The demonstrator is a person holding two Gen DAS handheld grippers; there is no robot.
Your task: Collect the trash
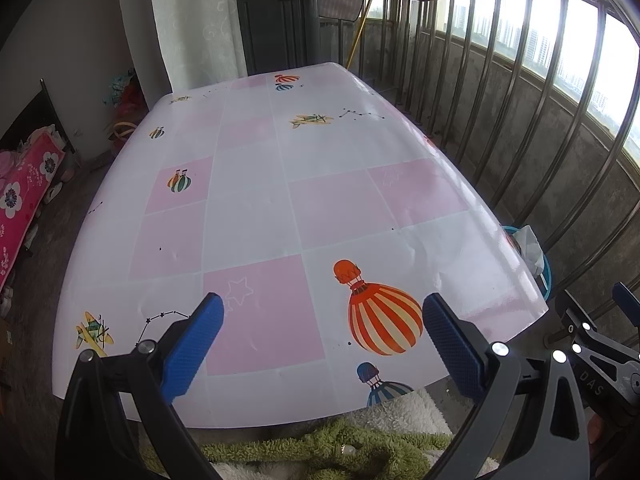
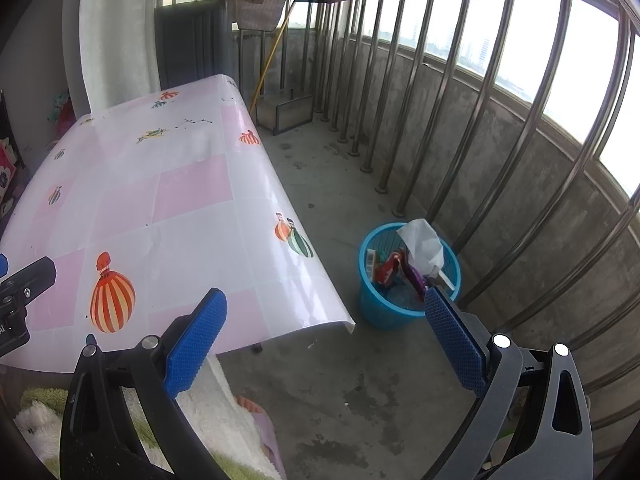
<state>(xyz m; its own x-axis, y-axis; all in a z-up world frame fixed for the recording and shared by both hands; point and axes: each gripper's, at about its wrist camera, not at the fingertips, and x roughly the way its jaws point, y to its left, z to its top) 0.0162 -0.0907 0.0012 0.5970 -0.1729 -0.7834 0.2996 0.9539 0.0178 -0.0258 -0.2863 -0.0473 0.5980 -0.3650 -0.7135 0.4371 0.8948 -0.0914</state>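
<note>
Now both hand-held grippers (image 1: 322,338) (image 2: 326,332) gape empty, while the blue bin (image 2: 384,308) holds tissue (image 2: 422,246) and wrappers (image 2: 394,268).

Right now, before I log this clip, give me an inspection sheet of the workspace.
Surface: table under glossy pink-and-white balloon-print cover; no loose trash seen on it.
Job's things: blue wastebasket on the floor right of the table, holding a white tissue and colourful wrappers.
Clutter: fluffy green-and-white fabric at the near edge.
Grippers: left gripper open, empty; right gripper open, empty.
Cables: nothing seen.
Surroundings: balcony railing, concrete floor, curtain.
</note>
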